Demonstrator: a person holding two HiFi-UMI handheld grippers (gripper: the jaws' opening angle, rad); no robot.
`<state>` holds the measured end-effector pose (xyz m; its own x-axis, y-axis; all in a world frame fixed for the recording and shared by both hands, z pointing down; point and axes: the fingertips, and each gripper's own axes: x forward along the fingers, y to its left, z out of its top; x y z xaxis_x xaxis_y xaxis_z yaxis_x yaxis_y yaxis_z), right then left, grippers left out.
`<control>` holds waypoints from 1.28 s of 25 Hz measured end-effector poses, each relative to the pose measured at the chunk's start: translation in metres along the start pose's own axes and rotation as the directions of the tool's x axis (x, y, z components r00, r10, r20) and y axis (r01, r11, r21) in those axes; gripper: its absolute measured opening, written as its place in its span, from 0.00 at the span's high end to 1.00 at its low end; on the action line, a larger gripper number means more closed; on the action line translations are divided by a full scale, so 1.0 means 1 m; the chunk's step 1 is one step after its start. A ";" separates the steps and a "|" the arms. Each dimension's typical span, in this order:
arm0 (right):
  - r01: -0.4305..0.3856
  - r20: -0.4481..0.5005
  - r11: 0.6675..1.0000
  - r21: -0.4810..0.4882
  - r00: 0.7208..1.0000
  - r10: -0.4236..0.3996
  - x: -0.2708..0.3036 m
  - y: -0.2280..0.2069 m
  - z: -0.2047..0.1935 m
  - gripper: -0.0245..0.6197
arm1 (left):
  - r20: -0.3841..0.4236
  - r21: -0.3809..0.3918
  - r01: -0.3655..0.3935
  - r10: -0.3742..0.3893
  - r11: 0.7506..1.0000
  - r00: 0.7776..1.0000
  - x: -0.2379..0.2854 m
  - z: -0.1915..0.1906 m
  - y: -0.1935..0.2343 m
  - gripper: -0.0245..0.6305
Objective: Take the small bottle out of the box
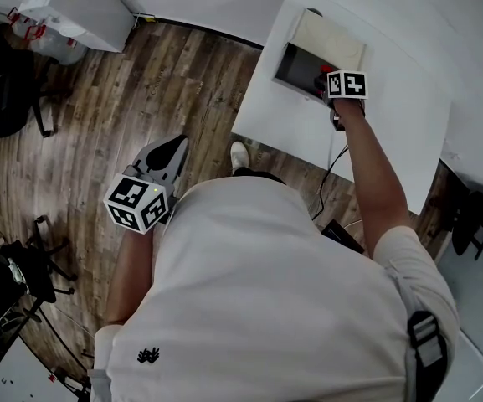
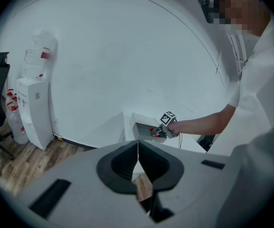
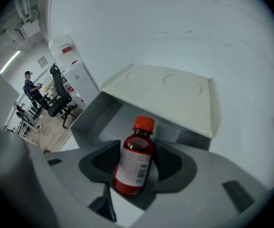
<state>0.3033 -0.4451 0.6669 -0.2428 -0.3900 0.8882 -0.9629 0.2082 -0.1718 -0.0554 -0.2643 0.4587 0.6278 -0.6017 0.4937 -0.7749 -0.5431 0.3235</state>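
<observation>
At the mouth of the open box (image 3: 165,91), on the white table (image 1: 392,132), the small bottle (image 3: 134,160) leans a little to one side, its red cap (image 3: 143,123) pointing up and away from me; I read it as a light, rigid thing, dark glass or plastic with liquid inside, so it should lift easily but could crack if knocked against the box wall; the paper label (image 3: 130,170) wrapped round the body gives a less slippery surface than the bare shoulder, so I judge the labelled middle the right place to take hold, square across the round body, well below the cap; the curved sides may let it twist or slide if squeezed off-centre; my right gripper (image 3: 137,151) has its jaws spread wide, one on either side of the bottle's body, and the pads look to lie against it on both sides, so I take it as gripped; my left gripper (image 2: 137,148) hangs low beside me over the wooden floor (image 1: 141,99), jaws closed together with nothing between them
</observation>
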 end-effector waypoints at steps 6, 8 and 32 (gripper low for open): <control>-0.052 0.062 0.996 0.072 0.997 0.048 -0.018 0.007 0.009 0.62 | 0.001 0.019 0.020 -0.020 1.000 1.000 -0.012 -0.001 0.001 0.95; -0.062 0.089 0.994 0.087 0.995 0.055 -0.025 0.010 0.011 0.62 | 0.003 0.026 0.023 -0.023 0.999 1.000 -0.016 -0.002 0.002 0.95; -0.175 0.348 0.977 0.126 0.930 0.121 -0.136 0.139 -0.058 0.62 | 0.043 0.099 0.095 -0.100 0.990 0.994 -0.085 -0.029 0.010 0.95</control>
<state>0.2088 -0.3115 0.5471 -0.3836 -0.6493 0.6567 -0.9128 0.1586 -0.3764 -0.1189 -0.2014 0.4434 0.7047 -0.5690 0.4238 -0.7004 -0.6533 0.2874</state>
